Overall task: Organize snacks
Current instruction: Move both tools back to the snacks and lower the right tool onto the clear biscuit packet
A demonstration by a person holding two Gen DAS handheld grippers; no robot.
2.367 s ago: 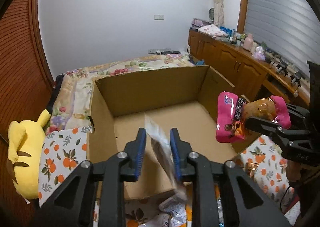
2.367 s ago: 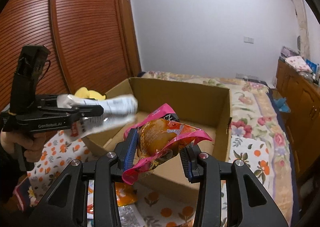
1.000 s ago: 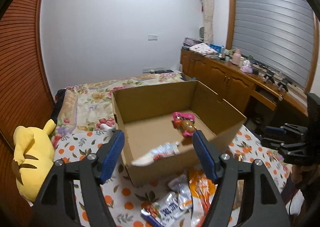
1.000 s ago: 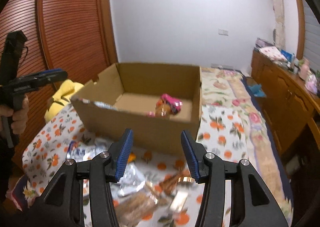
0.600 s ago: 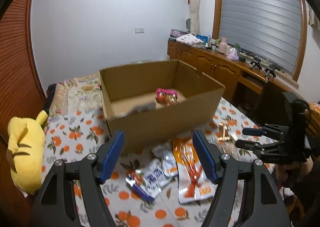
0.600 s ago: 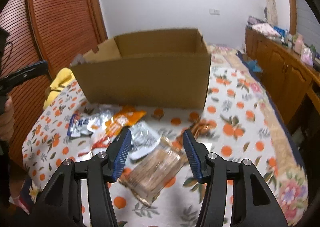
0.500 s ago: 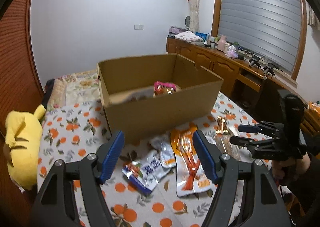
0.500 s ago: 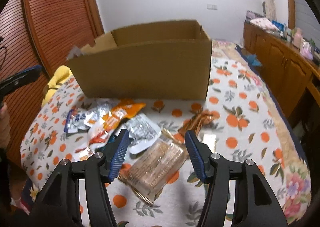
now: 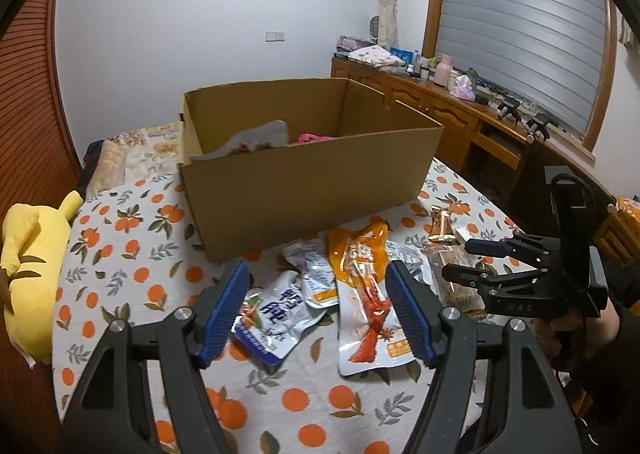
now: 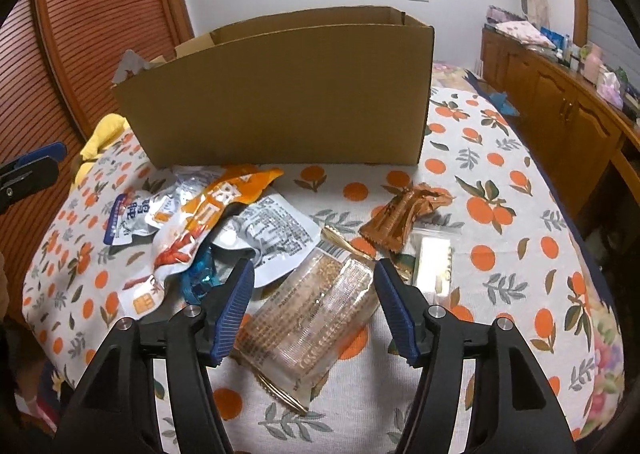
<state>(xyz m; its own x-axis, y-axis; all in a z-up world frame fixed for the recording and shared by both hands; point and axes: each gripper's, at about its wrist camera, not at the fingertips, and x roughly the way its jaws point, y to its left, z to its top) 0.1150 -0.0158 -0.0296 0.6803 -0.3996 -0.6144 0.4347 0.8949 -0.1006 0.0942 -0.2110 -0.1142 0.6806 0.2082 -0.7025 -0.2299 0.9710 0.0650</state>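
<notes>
Fingers: right gripper [image 10: 314, 300] jaws opening, empty, above clear cracker pack [image 10: 312, 318] on tablecloth [image 10: 500, 182] before box [image 10: 280, 94]. Left gripper [image 9: 316, 310] wide, empty, above orange pouch [image 9: 366, 294]. Pack likely light, crinkly, slippery, brittle inside; grip across narrow middle, gently.

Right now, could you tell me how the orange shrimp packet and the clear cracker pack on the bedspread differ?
The orange shrimp packet is opaque, printed and flat; the clear cracker pack is see-through and bulky, its brown crackers showing. The shrimp packet overlaps other wrappers, while the cracker pack sits nearest the right tool. Both lie outside the cardboard box.
</notes>
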